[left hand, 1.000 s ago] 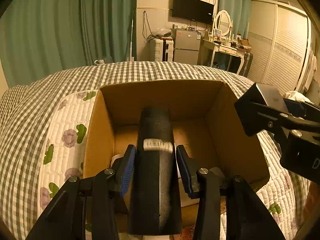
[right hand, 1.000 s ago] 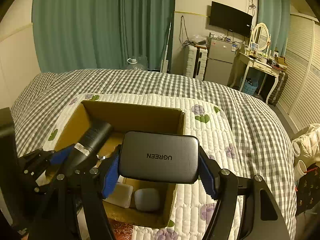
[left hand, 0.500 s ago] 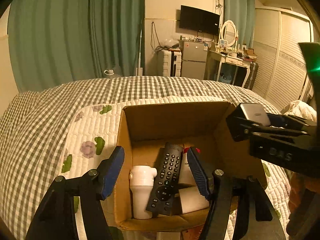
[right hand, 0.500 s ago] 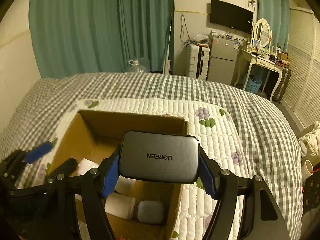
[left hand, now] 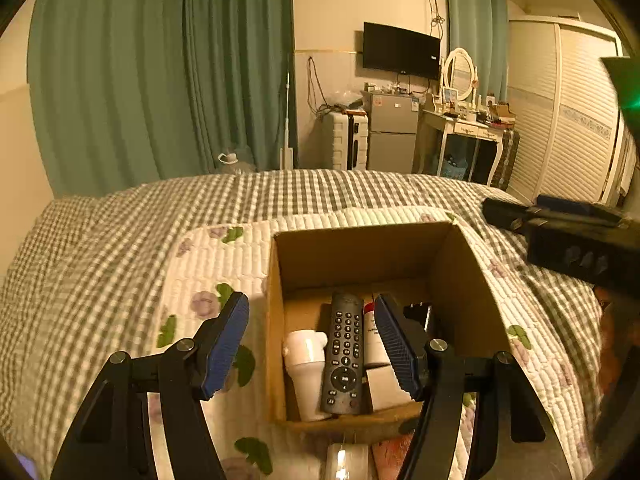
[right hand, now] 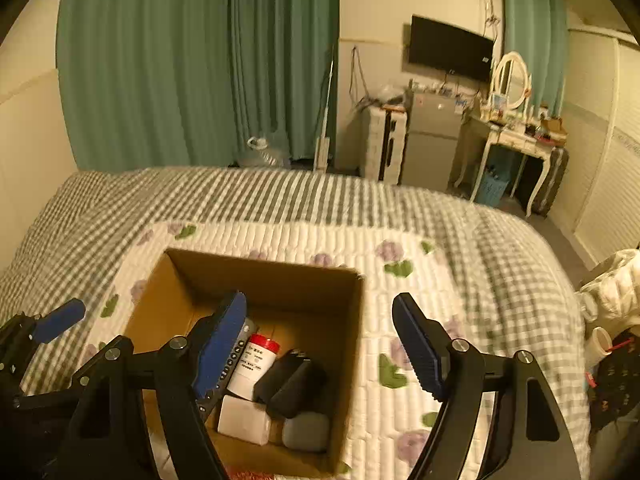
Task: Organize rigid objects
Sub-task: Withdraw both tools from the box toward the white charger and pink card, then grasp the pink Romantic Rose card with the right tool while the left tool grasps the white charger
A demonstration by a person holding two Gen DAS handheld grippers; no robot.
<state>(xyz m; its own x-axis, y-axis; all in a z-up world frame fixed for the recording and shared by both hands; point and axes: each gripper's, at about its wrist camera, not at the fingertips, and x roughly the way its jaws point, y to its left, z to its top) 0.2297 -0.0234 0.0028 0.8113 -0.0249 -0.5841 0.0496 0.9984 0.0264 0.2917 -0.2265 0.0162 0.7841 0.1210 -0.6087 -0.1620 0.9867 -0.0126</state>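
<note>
An open cardboard box sits on the quilted bed. Inside lie a black remote, a white cup-like container, a white bottle with a red cap, a dark grey power bank, a white block and a small grey case. My left gripper is open and empty above the box's near left side. My right gripper is open and empty above the box's right side; it shows at the right of the left wrist view.
A white quilt with flower prints lies over a grey checked bedspread. Beyond the bed stand green curtains, a suitcase, a small fridge and a dressing table. A white object lies just before the box.
The left gripper let the black remote go into the box and opened wider. The right gripper opened and dropped the grey UGREEN power bank into the box. Both grippers rose and pulled back.
</note>
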